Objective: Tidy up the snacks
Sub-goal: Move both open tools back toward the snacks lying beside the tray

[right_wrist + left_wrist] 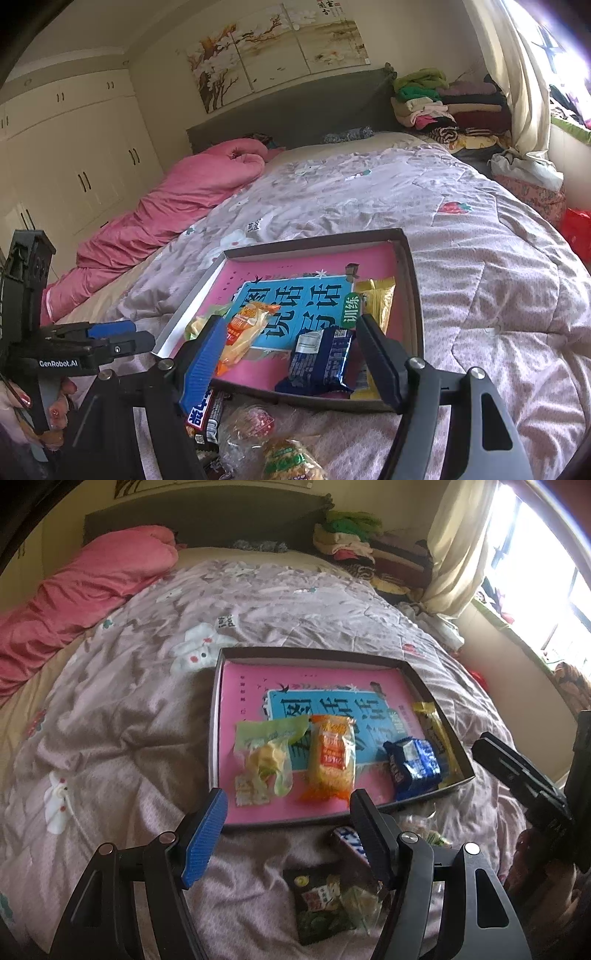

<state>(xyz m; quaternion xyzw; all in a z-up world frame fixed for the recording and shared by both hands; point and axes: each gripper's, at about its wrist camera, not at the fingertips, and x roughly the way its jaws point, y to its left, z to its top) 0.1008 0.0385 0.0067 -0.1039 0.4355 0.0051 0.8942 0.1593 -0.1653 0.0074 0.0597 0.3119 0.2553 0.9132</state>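
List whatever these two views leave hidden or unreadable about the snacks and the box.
- Brown bar, left wrist view: mostly hidden behind the left gripper's right finger.
- Yellow packet, right wrist view: lower part covered by the right gripper's finger and the blue packet.
- Clear-wrapped snacks, right wrist view: cut off by the bottom edge.
- Box print: partly covered by snacks.

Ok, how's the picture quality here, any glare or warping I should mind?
Left wrist view: the bright window at right is blown out, and the shallow pink-lined box bows from fisheye. Right wrist view: window overexposed with a purple fringe; snacks in the box stay sharp and evenly lit.
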